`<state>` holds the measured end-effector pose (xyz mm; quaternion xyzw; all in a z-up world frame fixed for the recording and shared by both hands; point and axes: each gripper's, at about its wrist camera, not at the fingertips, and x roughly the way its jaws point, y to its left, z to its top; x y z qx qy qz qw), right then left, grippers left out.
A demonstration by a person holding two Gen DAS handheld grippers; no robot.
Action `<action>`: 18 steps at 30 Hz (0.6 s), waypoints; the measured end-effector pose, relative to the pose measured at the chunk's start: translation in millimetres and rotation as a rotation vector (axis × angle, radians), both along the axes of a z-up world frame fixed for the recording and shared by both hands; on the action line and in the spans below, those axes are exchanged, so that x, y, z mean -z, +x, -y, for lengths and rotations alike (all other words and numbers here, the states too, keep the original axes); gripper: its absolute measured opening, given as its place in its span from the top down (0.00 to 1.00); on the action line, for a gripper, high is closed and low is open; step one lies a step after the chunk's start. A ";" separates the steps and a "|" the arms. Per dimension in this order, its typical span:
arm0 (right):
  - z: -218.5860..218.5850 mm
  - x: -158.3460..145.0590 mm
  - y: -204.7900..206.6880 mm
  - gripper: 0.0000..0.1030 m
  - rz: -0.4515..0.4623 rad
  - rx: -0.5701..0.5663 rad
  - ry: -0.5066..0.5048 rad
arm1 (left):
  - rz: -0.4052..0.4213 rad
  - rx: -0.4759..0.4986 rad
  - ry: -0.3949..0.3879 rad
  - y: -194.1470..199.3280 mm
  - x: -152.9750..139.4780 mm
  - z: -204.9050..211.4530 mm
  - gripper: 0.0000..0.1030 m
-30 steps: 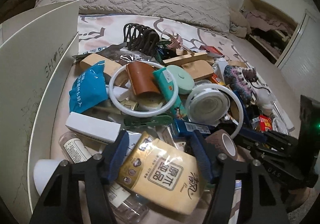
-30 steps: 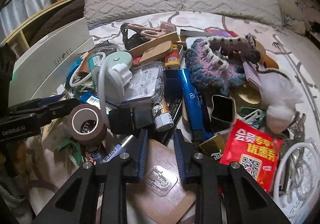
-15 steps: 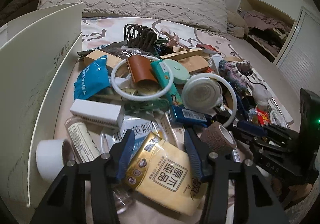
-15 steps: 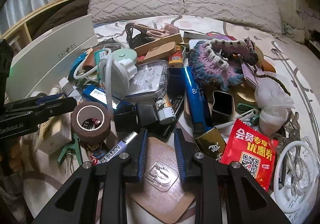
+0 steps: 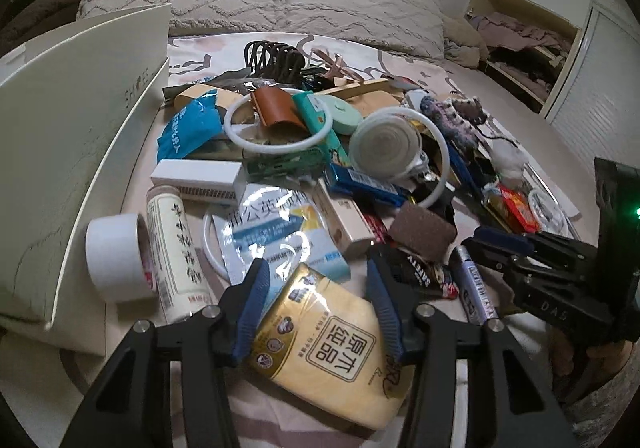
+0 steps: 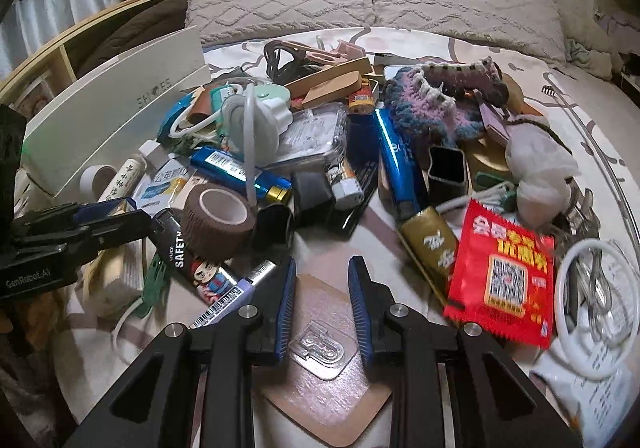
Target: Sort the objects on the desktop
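On the bed, left tongs (image 5: 316,306) pinch a yellow pack (image 5: 332,352) beside the white box (image 5: 80,151). Right tongs (image 6: 322,304) closed on a hook card (image 6: 324,380); brown tape (image 6: 218,221) & clutter ahead.

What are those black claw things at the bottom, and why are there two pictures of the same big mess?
Those claws are two grabber tools a person holds, one in each hand. Each has a small camera looking along its fingers, so you get two pictures of one pile. The pile lies on a bed beside a white shoe box. In the left tool's picture, the left gripper is squeezing a yellow tissue pack. In the right tool's picture, the right gripper pinches a tan card with a clear sticky hook. Nearby lie a brown tape roll, a red packet and a white tape roll.
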<state>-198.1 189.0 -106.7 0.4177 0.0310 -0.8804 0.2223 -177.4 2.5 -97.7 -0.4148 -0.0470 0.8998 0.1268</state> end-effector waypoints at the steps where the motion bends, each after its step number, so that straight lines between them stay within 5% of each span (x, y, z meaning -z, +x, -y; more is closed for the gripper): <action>1: -0.7 0.1 2.3 0.73 -0.001 0.000 -0.004 | -0.004 0.003 -0.011 2.6 0.5 -1.4 0.52; 18: -7.8 -1.8 41.7 0.73 -0.066 0.004 -0.029 | -0.006 0.055 0.034 35.5 1.4 -6.7 0.50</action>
